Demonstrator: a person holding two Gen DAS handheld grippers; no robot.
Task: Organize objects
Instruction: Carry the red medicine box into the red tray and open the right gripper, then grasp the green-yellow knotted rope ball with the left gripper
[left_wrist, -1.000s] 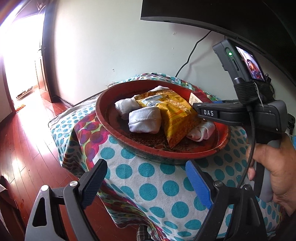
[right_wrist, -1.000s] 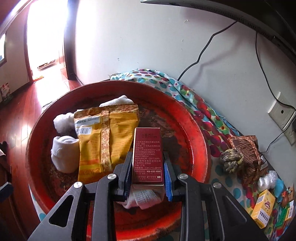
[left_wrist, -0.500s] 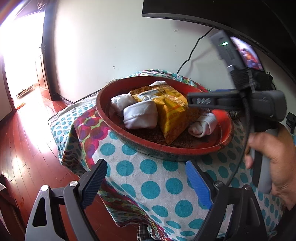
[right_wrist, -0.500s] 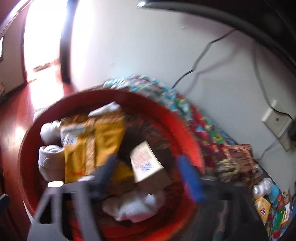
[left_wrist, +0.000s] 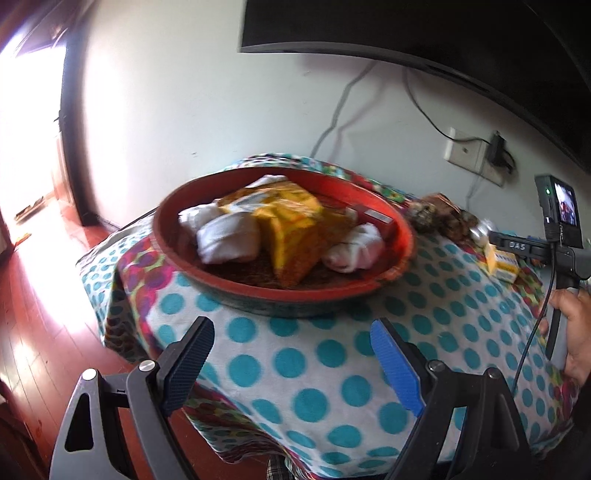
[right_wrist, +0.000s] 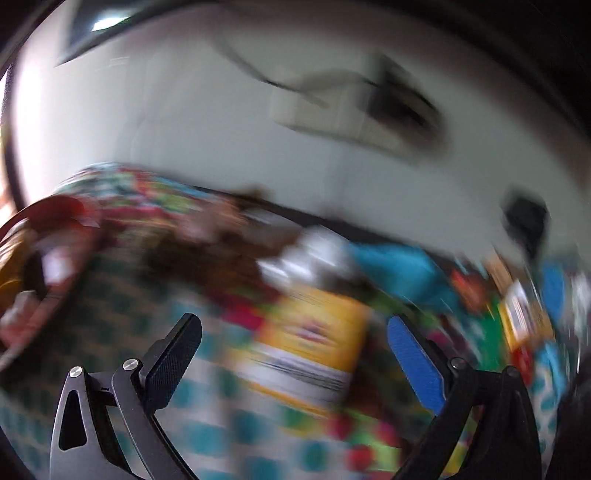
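Your left gripper (left_wrist: 291, 358) stands wide and empty over the dotted cloth (left_wrist: 295, 362), short of the red tray (left_wrist: 236, 284). Your right gripper (right_wrist: 295, 354) is opening, nothing clamped; a blurred yellow box (right_wrist: 314, 350) lies on the cloth ahead of it.

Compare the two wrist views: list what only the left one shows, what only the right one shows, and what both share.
Only the left wrist view: the yellow packet and white cloth bundles lying in the red tray, clearly; the doorway; the right hand.

Only the right wrist view: blurred clutter past the yellow box, including something blue.

Both: the dotted cloth, the tray, the yellow box, the wall socket. Each view shows its own gripper open, left gripper and right gripper, nothing between the jaws.
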